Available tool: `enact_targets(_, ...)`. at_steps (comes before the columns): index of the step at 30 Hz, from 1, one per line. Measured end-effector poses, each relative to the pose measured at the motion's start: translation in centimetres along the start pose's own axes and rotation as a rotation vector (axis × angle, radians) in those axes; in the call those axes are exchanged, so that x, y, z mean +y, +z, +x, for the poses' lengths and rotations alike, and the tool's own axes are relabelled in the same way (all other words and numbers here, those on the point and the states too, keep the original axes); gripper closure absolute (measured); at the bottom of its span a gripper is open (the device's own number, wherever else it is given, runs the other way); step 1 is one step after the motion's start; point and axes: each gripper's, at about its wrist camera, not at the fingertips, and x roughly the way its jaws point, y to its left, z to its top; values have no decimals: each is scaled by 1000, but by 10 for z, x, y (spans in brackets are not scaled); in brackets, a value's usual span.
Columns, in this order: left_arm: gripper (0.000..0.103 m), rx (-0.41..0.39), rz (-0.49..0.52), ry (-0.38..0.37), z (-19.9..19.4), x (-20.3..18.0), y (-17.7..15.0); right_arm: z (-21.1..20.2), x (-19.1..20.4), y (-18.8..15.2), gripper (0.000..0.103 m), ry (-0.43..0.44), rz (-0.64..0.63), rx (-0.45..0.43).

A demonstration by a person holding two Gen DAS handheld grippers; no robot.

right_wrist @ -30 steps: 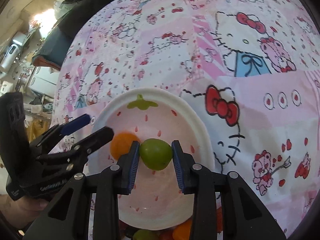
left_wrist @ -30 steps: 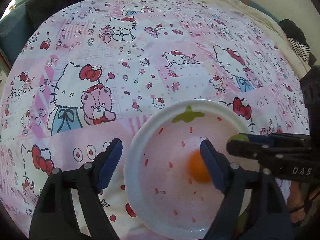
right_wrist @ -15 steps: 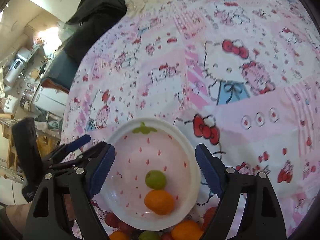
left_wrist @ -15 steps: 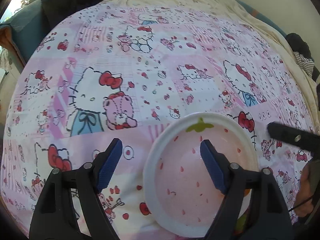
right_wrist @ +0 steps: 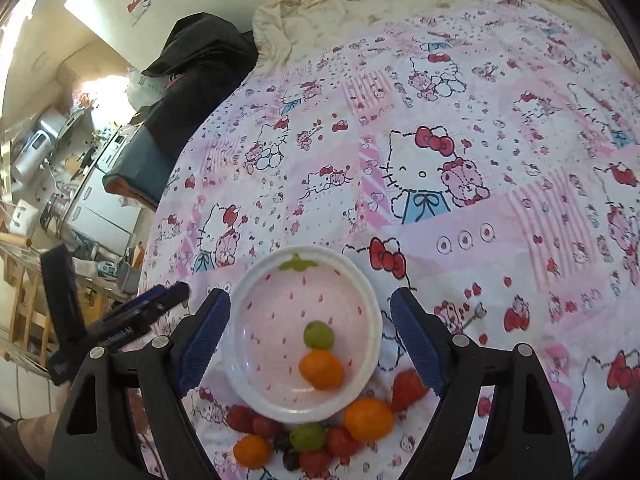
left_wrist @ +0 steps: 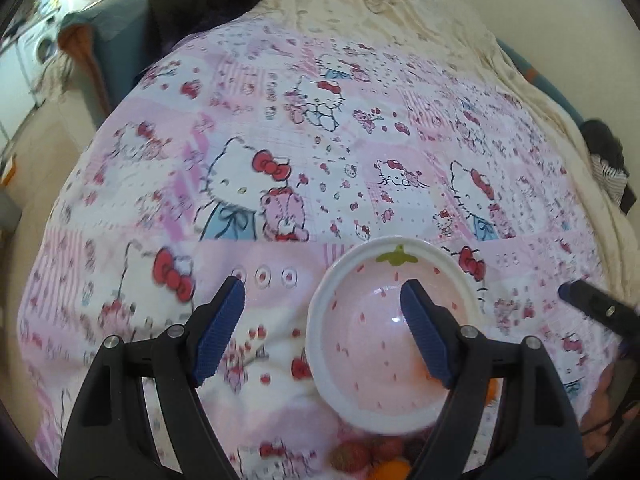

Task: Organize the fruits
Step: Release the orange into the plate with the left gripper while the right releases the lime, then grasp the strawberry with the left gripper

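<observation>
right wrist view is showing my right gripper (right_wrist: 310,330) hanging with its fingers spread wide and gripping nothing, above a white strawberry-print bowl (right_wrist: 244,364) on the pink cartoon bedsheet (right_wrist: 500,208). a green fruit (right_wrist: 318,335) and an orange fruit (right_wrist: 322,369) are sitting touching inside it, and a pile of loose fruit (right_wrist: 320,436) is lying just beside its near rim. left wrist view is blurring: my left gripper (left_wrist: 322,336), fingers apart and empty, is hiding most of that fruit.

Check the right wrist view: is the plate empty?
No, the plate holds a green fruit and an orange fruit.
</observation>
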Motion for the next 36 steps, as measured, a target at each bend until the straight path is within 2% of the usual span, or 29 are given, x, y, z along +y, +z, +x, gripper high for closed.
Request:
enact_targets(15,25,-42,8,59,-60,4,-50,-47,15,-56,18,-29,10,-44)
enact_targets(22,25,-51,1,47,-76,6,-78,-71,18,-88,18,-70,4,-86)
enact_targets(24,25,-39,6,54,-77,6,-86,-75,17,-95,18,-79,6,-96)
enact_targets(29,25,47,-14,59,-63,10,-102,-81,14,-106,18,-82,26,-105)
enact_targets(36,25,124,-25,60,-46,8,-113,-70,1,-116,18,-113,74,-37)
